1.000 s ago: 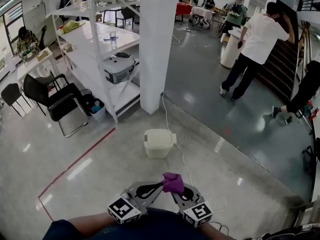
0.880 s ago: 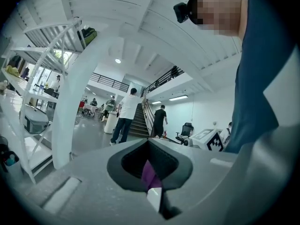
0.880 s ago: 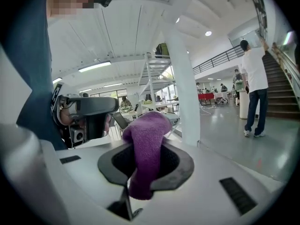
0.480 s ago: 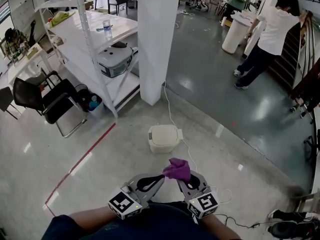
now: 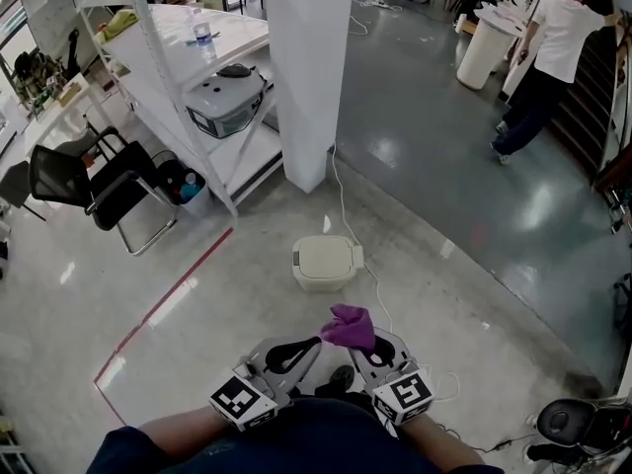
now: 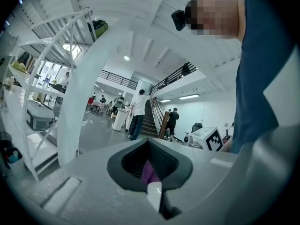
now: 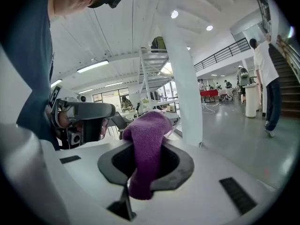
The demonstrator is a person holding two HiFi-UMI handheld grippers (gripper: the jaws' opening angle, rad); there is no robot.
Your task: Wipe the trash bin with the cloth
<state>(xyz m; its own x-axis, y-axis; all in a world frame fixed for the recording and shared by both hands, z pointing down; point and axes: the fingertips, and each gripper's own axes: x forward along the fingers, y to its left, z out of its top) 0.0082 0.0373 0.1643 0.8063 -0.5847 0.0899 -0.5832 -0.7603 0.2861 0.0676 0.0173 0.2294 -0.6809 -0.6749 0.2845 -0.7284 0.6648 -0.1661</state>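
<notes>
Standing nearer than a second ago, you have narrowed the gap to the trash bin [image 5: 326,262], which sits lid closed on the floor [image 5: 197,334] ahead. This looks like the approach, with wiping not yet begun. At left, the left gripper [image 5: 314,345] has its jaws narrow, pinching a purple sliver. In the middle, the cloth [image 5: 348,326] bunches upward, apart from the trash bin. At right, the right gripper [image 5: 355,344] has its jaws clamped on the bulk. Count: one trash bin, one cloth, two grippers.

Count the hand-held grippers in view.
2. The left hand-held gripper is at bottom centre, the right hand-held gripper just beside it, with the purple cloth at their tips. None seems hidden.
</notes>
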